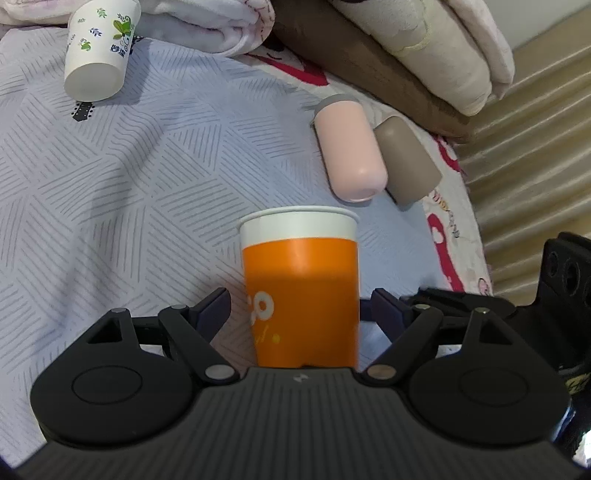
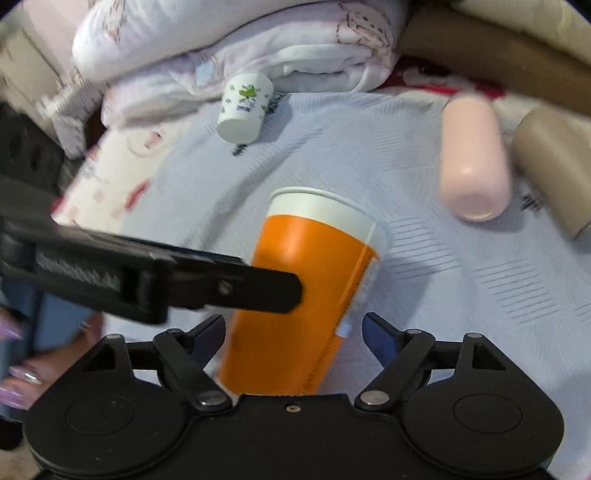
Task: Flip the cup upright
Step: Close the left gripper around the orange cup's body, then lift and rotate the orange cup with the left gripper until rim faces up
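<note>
Bed cover [image 1: 155, 177]: pale blue-grey with stripy line shapes
Blankets [image 1: 207, 26]: folded white and pink, at the far edge of the bed cover
Floor [image 1: 535, 147]: tan wood, past the bed cover's right side
Light: bright, soft shadows

We are in a bedroom at home: everything lies on a bed under a pale lilac bedspread [image 1: 122, 192] with a stitched line pattern. Folded white and pink blankets [image 2: 236, 44] pile along its far edge, a brown cushion [image 1: 354, 55] beside them, and a cartoon-printed sheet [image 1: 447, 229] shows at the right edge.
</note>
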The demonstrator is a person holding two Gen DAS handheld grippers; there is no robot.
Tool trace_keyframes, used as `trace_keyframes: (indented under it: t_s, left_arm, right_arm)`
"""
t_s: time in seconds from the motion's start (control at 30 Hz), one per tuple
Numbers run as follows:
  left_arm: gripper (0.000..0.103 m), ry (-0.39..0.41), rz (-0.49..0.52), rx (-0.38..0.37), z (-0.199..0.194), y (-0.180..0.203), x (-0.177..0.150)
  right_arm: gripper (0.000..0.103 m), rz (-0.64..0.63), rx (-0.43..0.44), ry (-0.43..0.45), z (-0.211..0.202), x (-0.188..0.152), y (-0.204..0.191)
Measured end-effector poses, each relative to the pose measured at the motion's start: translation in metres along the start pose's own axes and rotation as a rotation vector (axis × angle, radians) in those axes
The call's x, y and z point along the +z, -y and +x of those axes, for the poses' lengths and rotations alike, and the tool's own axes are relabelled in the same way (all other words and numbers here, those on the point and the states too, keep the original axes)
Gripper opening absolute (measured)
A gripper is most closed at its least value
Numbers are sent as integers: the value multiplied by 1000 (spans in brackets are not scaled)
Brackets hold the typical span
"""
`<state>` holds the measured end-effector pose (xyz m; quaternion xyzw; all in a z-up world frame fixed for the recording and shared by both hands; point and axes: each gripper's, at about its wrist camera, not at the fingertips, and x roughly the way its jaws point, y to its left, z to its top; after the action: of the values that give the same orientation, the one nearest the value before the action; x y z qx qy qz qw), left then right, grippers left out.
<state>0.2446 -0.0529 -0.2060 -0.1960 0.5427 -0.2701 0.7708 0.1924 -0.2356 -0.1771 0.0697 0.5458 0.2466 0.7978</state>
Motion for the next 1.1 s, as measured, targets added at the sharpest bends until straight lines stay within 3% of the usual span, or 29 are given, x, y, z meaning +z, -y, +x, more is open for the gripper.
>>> trace_keyframes:
  t_s: [0.1, 0.27, 0.47, 0.6, 0.8, 0.93, 1.1]
  left_arm:
    - [80, -19, -5, -1, 10, -3, 2]
    - [74, -53, -7, -22, 17, -4, 1]
    - [74, -30, 36, -27, 8, 0, -1]
    - [74, 40, 129, -12, -8, 14, -2]
    - [74, 183, 249, -5, -37, 31, -3]
    - [74, 264, 331, -3, -53, 41, -3]
    - [74, 353, 452, 74, -57, 58, -10]
  right_arm:
    - [85, 73, 75, 8, 6, -3, 16]
    - [85, 207, 190, -50, 25, -2, 40]
    - [79, 163, 214, -32, 26, -3, 32]
    - [79, 51, 174, 41, 15, -1, 17]
    - [79, -161, 39, 213, -4, 0, -15]
    - [79, -260, 0, 333, -15, 1, -26]
    - [79, -464, -153, 455, -8, -2, -44]
